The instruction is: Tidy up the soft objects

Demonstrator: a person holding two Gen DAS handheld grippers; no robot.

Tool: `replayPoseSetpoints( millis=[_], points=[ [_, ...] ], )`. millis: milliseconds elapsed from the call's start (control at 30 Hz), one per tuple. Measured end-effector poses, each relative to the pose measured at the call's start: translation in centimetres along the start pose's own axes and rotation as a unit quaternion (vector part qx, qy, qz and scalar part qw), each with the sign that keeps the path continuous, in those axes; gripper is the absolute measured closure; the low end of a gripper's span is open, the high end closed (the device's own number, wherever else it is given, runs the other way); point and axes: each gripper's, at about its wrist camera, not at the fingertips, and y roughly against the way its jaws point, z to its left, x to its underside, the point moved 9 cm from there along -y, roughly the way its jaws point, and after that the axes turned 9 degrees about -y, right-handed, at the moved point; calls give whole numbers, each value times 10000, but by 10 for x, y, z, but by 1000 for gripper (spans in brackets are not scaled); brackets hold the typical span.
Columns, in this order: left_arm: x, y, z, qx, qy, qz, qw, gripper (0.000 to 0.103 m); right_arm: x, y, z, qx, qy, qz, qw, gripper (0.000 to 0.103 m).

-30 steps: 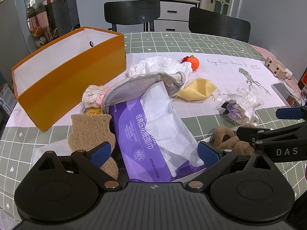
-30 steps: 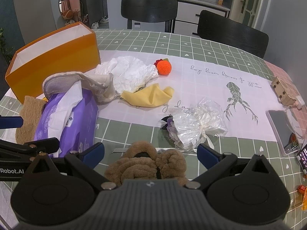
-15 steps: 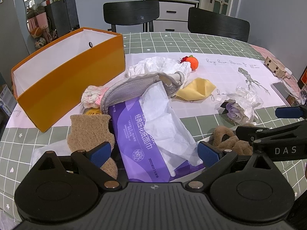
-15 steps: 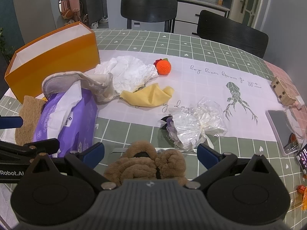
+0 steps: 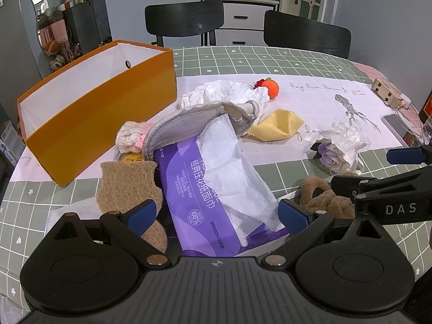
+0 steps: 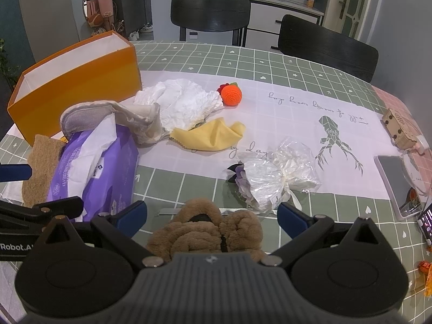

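Note:
My left gripper [image 5: 217, 216] is open, its blue pads on either side of a purple tissue pack [image 5: 205, 197] with a white tissue sticking out. A grey slipper [image 5: 194, 127] lies across the pack's far end. My right gripper [image 6: 212, 217] is open around a brown plush toy [image 6: 208, 229] that lies between its fingers. An open orange box [image 5: 89, 108] stands at the left. A brown scrub pad [image 5: 127, 183], pink knit piece [image 5: 131, 140], white crumpled cloth [image 6: 183, 102], yellow cloth [image 6: 210, 136], orange knit ball [image 6: 230, 94] and wrapped purple flower [image 6: 270, 178] lie on the table.
A green checked tablecloth with a white runner [image 6: 337, 124] covers the table. A phone [image 6: 394, 181] and a small wooden box [image 6: 398, 128] lie at the right edge. Two black chairs [image 6: 210, 17] stand behind the table.
The left gripper has shifted slightly, so the scene sits a little lower in its view. The right view is nearly unchanged.

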Motion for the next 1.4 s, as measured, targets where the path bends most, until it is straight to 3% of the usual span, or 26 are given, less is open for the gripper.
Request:
replayPoseSetpoints(
  millis=[767,1000,1133,1300,1400],
  points=[
    [-5,5,0,42,-106,-107,9999,0,-4,5,5,-116,62,-198,9997,3],
    [-29,2,-7,-42,-908,-368,9952,0,-13,7,-2,-141,177,-513,9984,3],
    [-45,-1,-11,-242,-1554,-473,9864,0,-20,5,-11,-127,230,-759,9968,3],
    [-55,-13,-13,-300,-2201,-341,9744,0,-26,6,-24,-277,298,-1303,9906,3],
    [-65,-18,-14,-106,-2390,-242,9707,0,-29,1,-33,-181,280,-1290,9911,3]
  ],
)
